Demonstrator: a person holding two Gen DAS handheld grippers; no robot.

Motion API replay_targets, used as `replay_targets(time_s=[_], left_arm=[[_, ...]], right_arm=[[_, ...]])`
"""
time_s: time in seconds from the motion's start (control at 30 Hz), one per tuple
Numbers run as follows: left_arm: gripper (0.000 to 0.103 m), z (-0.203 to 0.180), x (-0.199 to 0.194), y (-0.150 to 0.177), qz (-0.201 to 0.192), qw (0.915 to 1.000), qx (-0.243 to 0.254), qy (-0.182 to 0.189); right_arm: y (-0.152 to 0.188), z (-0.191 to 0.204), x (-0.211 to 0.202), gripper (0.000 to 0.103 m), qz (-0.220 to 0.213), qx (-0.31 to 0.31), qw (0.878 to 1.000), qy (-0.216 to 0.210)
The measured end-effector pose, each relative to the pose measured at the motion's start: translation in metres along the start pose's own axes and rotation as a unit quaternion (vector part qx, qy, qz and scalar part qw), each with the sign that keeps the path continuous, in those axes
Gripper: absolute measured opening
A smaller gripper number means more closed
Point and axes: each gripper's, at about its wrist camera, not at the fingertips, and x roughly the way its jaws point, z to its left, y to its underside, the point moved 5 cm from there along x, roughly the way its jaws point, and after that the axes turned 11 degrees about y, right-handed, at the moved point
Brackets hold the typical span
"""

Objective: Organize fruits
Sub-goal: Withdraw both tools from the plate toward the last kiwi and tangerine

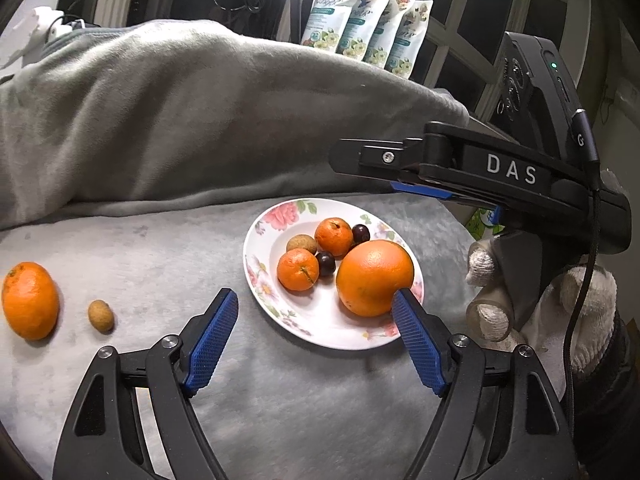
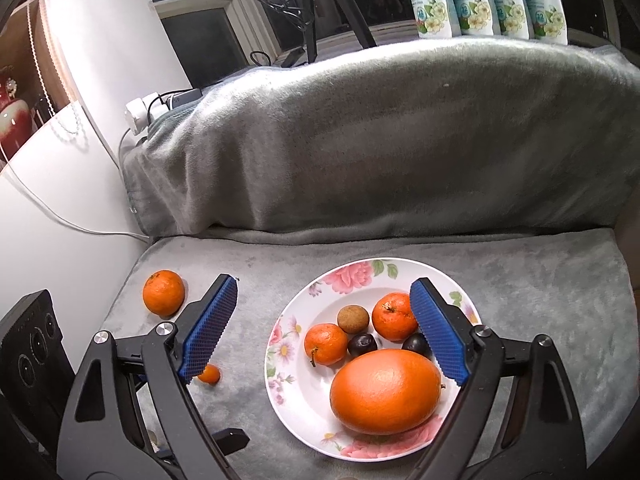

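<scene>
Left wrist view, nearest first: left gripper (image 1: pixel 316 328) with blue ribbed pads spread wide apart, nothing between them, hovering over the grey blanket (image 1: pixel 280 400). Right-hand pad tip overlapping the near edge of the big orange (image 1: pixel 374 278); contact impossible to confirm. Just beyond, floral plate (image 1: pixel 320 332) resting on the blanket, holding the big orange at its near right, two mandarins (image 1: pixel 298 270), a brown longan (image 1: pixel 301 243) and two dark plums (image 1: pixel 325 263) behind. Off to the left, well apart from the plate, a loose mandarin (image 1: pixel 30 300) and a loose longan (image 1: pixel 101 316) lying on the blanket, near each other but not touching. At right, the right gripper's black body marked DAS, held by a white-gloved hand (image 1: pixel 520 300). Farther back, a blanket-draped backrest (image 1: pixel 200 120), then four floral pouches (image 1: pixel 368 28) standing in a row before dark window panes. Right wrist view, near to far: right gripper (image 2: pixel 324 320) likewise wide open and empty, its right pad above the plate's right side, its left pad over bare blanket. Small orange fruit (image 2: pixel 209 374) peeking out beside the left pad, identity unclear. Same plate (image 2: pixel 288 360) below, big orange (image 2: pixel 386 392) nearest, smaller fruits behind. Loose mandarin (image 2: pixel 163 293) farther left on the blanket, clear of the plate.
</scene>
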Motion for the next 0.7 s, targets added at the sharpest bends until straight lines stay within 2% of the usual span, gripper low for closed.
replay_targets(time_s=[0.37, 0.7], left_arm=[[0.08, 0.012, -0.027, 0.001, -0.021, 0.9996, -0.001, -0.018], [0.08, 0.043, -0.048, 0.011, -0.026, 0.9984, -0.023, -0.044]], right_arm=[[0.002, 0.02, -0.016, 0.091, -0.027, -0.028, 0.999, 0.008], [0.013, 0.041, -0.022, 0.091, -0.034, -0.052, 0.998, 0.009]])
